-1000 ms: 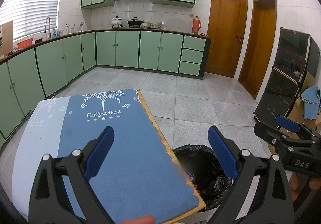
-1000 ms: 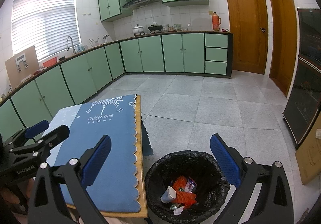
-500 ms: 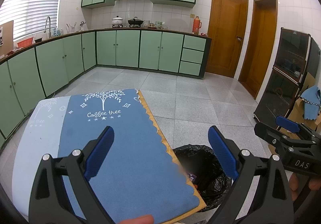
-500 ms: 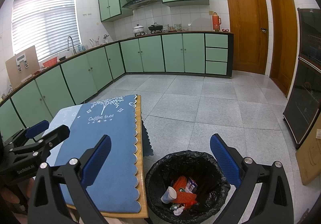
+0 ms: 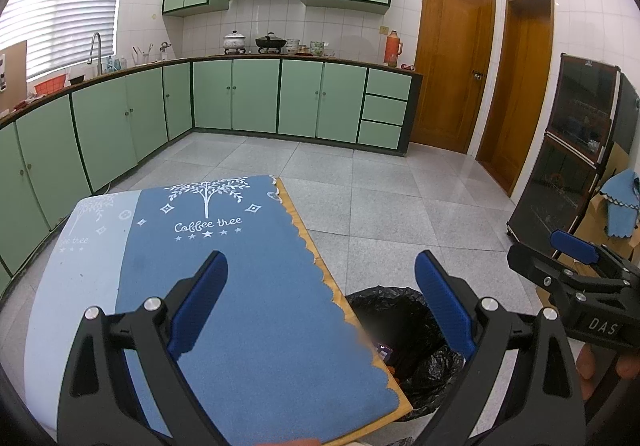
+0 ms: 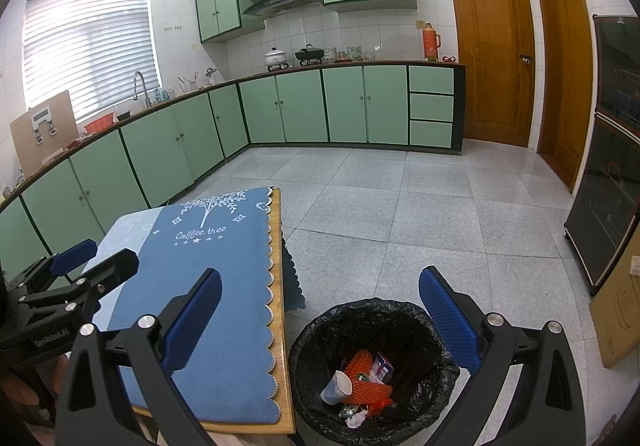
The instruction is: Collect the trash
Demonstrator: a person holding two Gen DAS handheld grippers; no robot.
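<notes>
1. The table (image 6: 276, 246) stands at the left, covered by a blue cloth (image 6: 224, 278) printed with a white tree and the words "Coffee tree"; the cloth's top is bare, and its scalloped edge runs along the wooden rim.
2. The bin (image 6: 372, 370) sits on the grey floor tiles just beside the table's right edge, lined with a black bag (image 6: 436, 326) folded over its rim.
3. Inside the bin lie a pale paper cup (image 6: 336, 388) on its side, an orange mesh sleeve (image 6: 360, 366), a small printed carton (image 6: 382, 364) and some crumpled white scraps (image 6: 356, 420) at the bottom.
4. The left gripper (image 5: 320, 306) hangs level over the near end of the table, its blue-padded fingers spread wide with nothing between them; one finger is over the cloth, the other over the bin.
5. The right gripper (image 6: 320, 320) hovers above the bin, angled down toward it, its fingers likewise set far apart and empty.
6. Each gripper shows at the edge of the other's view, side by side and apart.
</notes>
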